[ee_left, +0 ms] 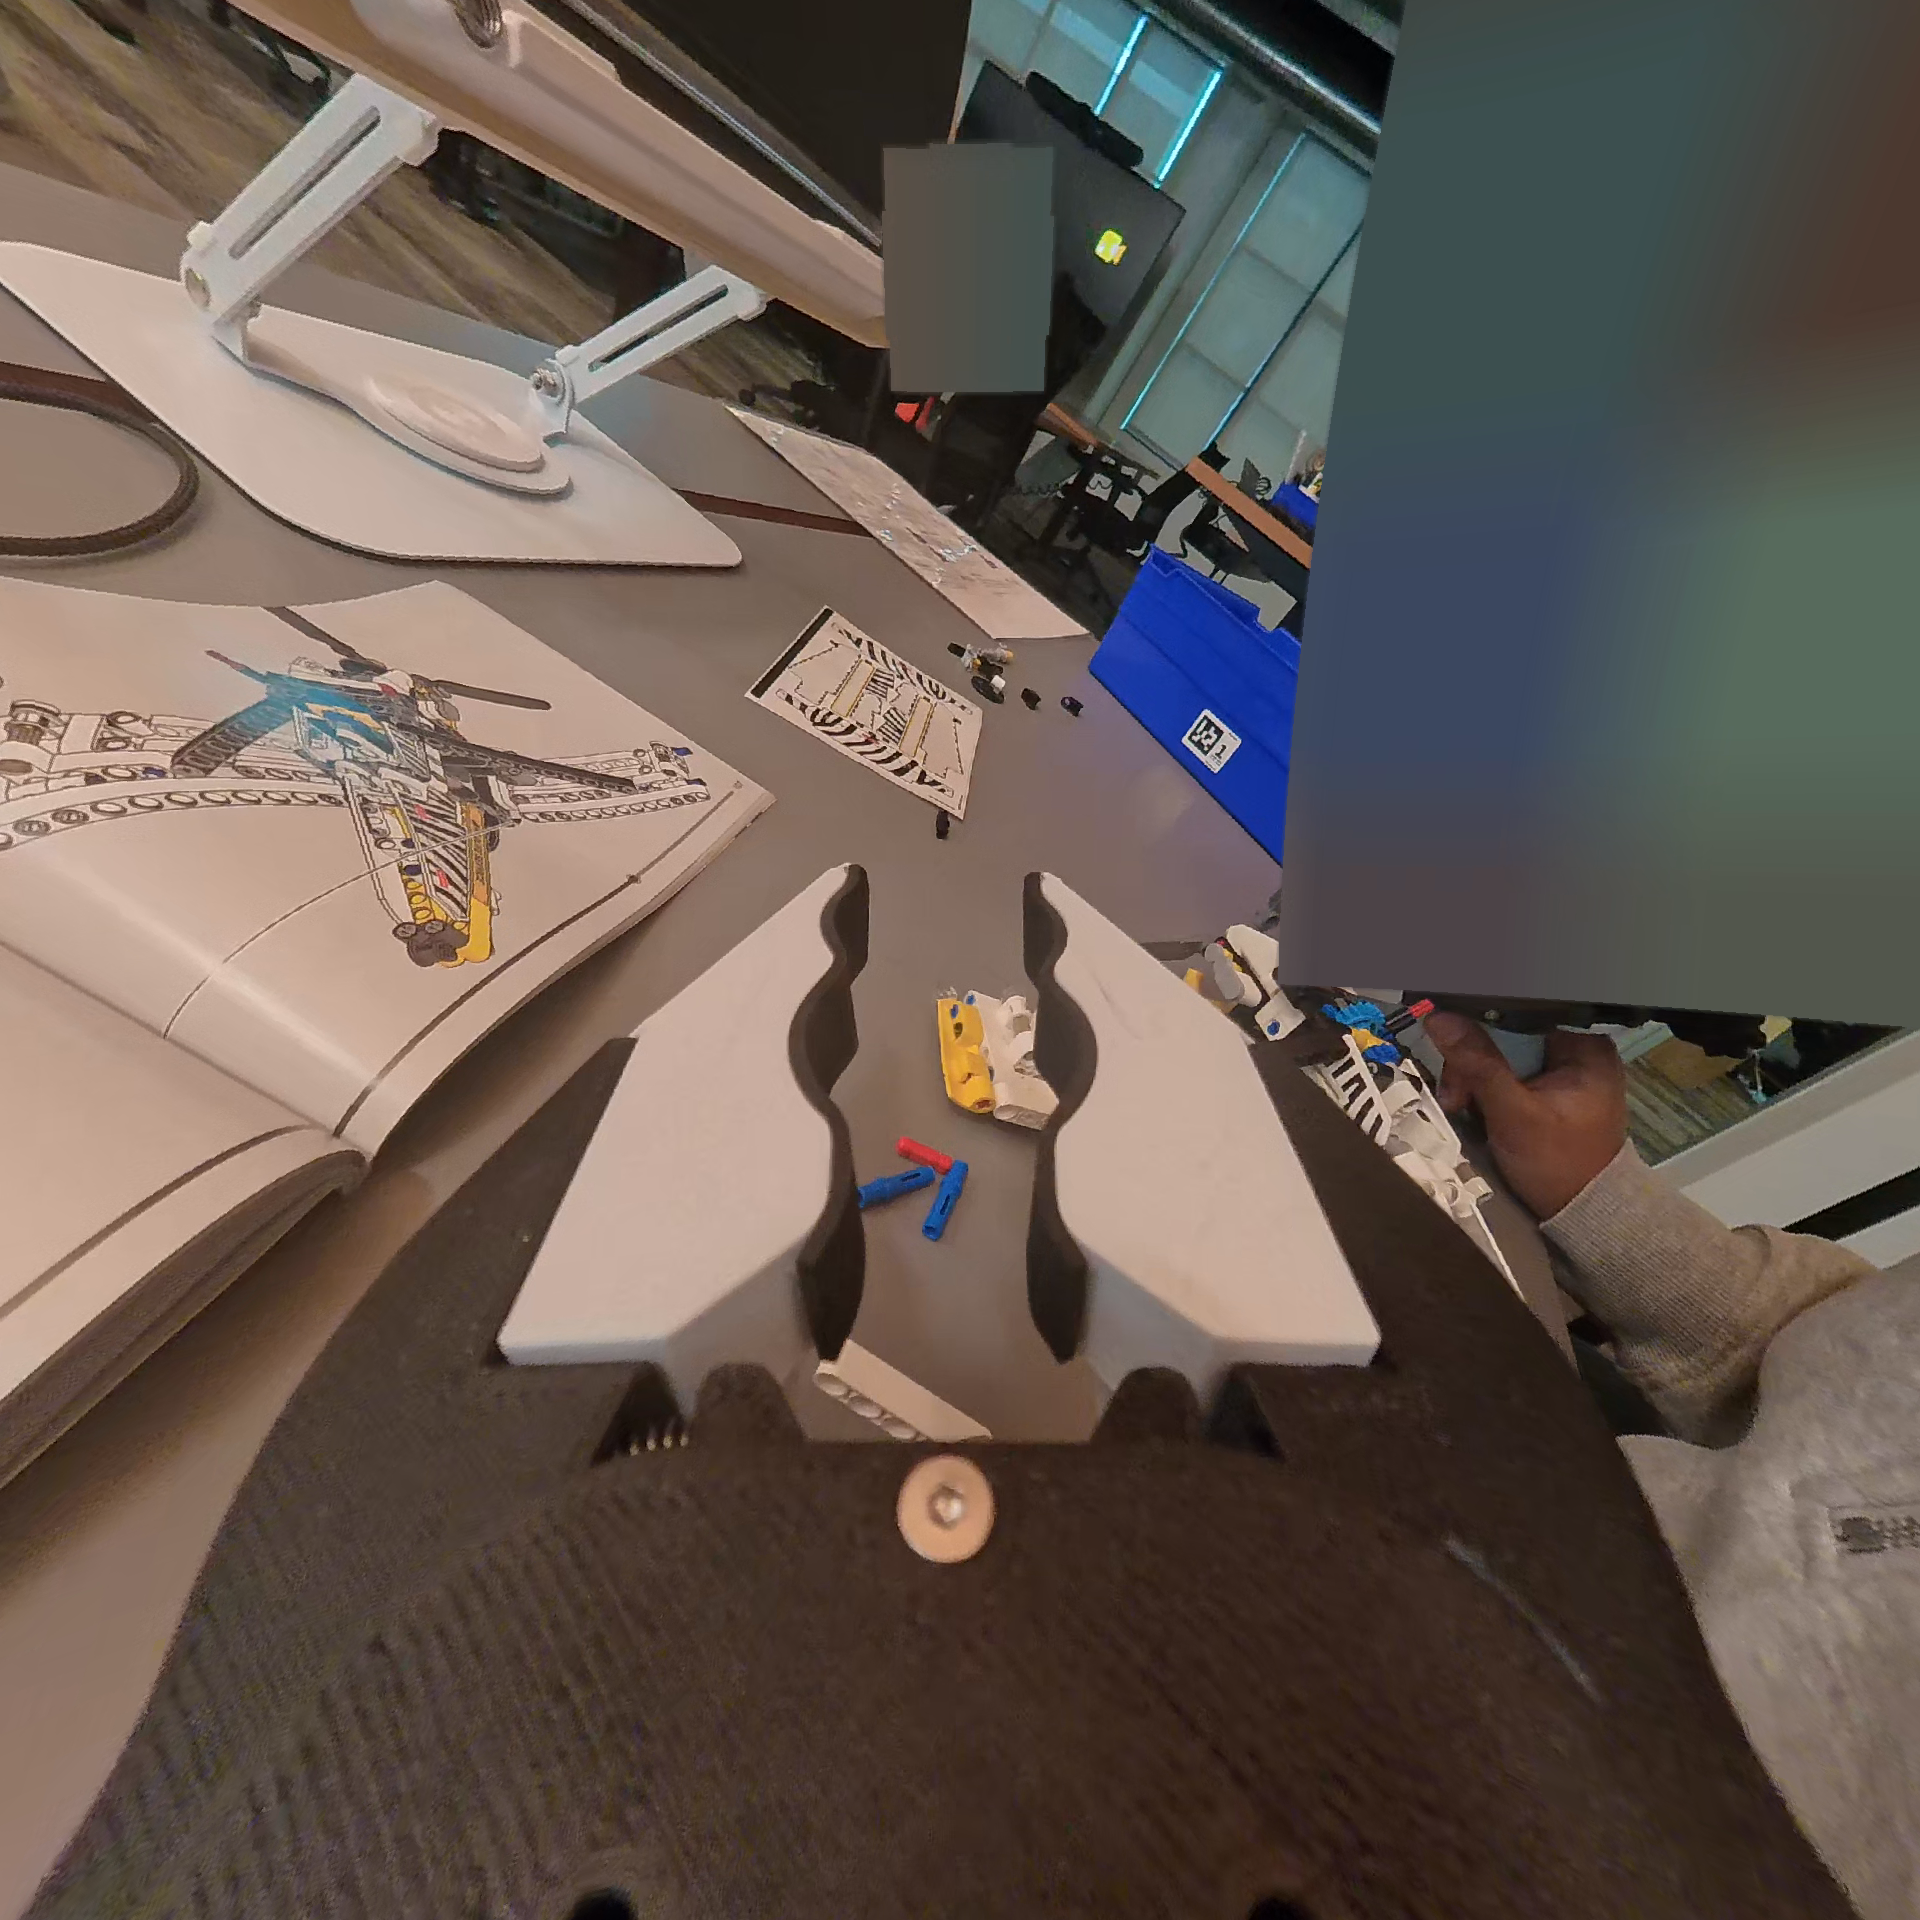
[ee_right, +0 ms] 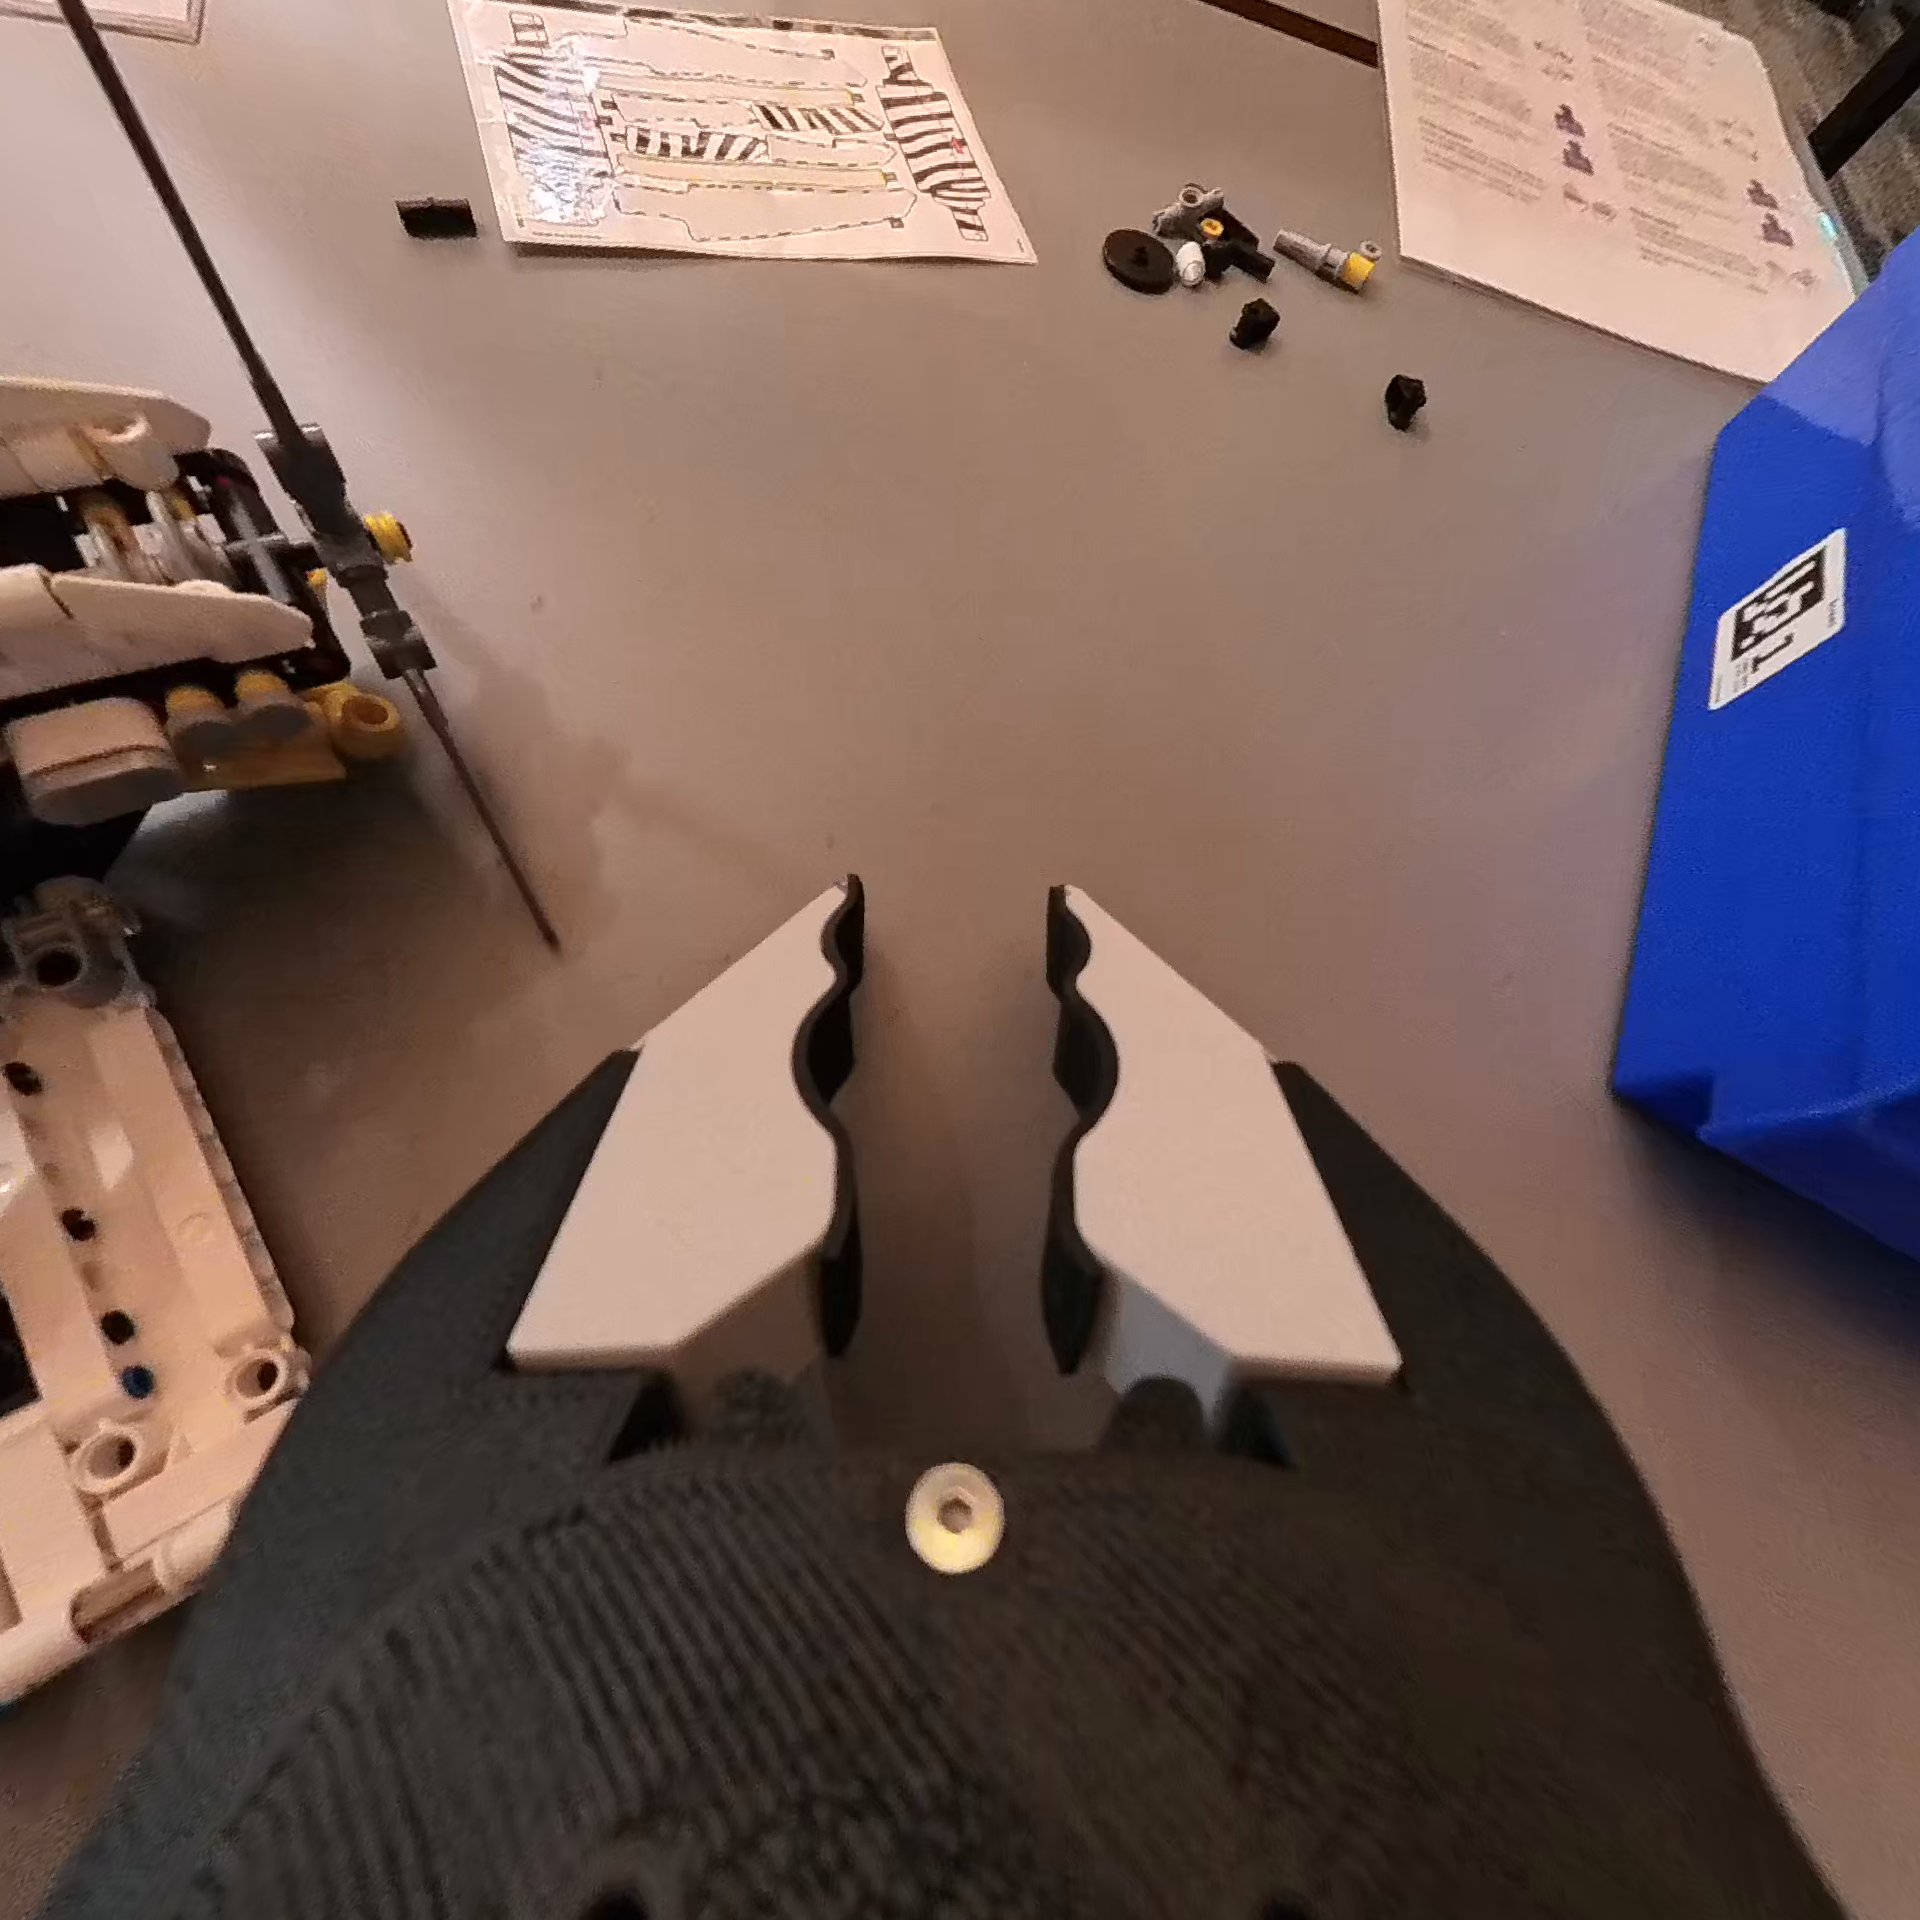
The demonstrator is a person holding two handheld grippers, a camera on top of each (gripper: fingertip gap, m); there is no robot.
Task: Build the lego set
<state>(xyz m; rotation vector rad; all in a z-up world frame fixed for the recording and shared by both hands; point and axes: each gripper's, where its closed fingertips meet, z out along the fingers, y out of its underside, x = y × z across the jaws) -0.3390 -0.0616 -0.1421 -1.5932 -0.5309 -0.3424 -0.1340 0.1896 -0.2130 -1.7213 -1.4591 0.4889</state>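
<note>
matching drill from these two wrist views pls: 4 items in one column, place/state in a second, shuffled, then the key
Items
1. left gripper
2. blue pins
3. sticker sheet
4. blue bin

Descriptions
A. flat on the table, far side, zebra-striped shapes
B. right edge of the table, bears a square black and white tag
C. open, holding nothing
D. loose on the table beside a red pin

Pairs: 1-C, 2-D, 3-A, 4-B

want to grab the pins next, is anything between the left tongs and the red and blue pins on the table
Nothing visible. The left tongs are open and empty, and the red pin and two blue pins lie on bare table in the gap between the fingers. The yellow-white piece lies beyond them.
</note>
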